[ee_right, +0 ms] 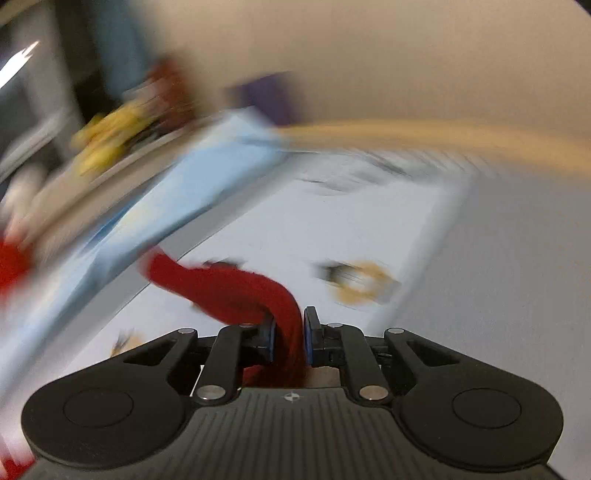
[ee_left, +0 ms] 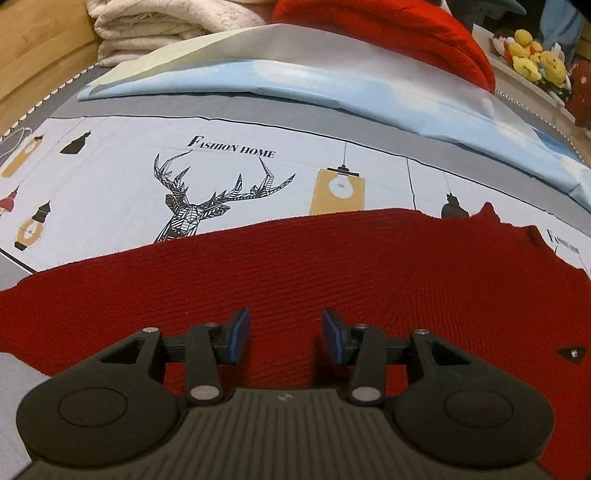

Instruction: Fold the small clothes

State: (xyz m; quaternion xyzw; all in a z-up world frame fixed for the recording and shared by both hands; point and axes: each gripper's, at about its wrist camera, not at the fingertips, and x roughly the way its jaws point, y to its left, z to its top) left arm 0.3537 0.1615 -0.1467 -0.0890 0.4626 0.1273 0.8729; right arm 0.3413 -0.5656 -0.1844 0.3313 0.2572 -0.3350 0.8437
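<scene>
A dark red knit sweater [ee_left: 295,266] lies spread flat on the printed bed sheet [ee_left: 110,184], filling the lower half of the left wrist view. My left gripper [ee_left: 284,334] is open and empty, hovering just above the sweater's near part. In the blurred right wrist view my right gripper [ee_right: 289,334] is shut on a strip of the red sweater [ee_right: 221,284], which curves up and away to the left above the sheet.
A folded light blue sheet [ee_left: 332,85] lies behind the sweater, with a bright red garment [ee_left: 388,33] and cream blankets [ee_left: 155,29] beyond. Yellow plush toys [ee_left: 535,55] sit on a shelf at the far right. A wooden bed frame [ee_left: 37,55] borders the left.
</scene>
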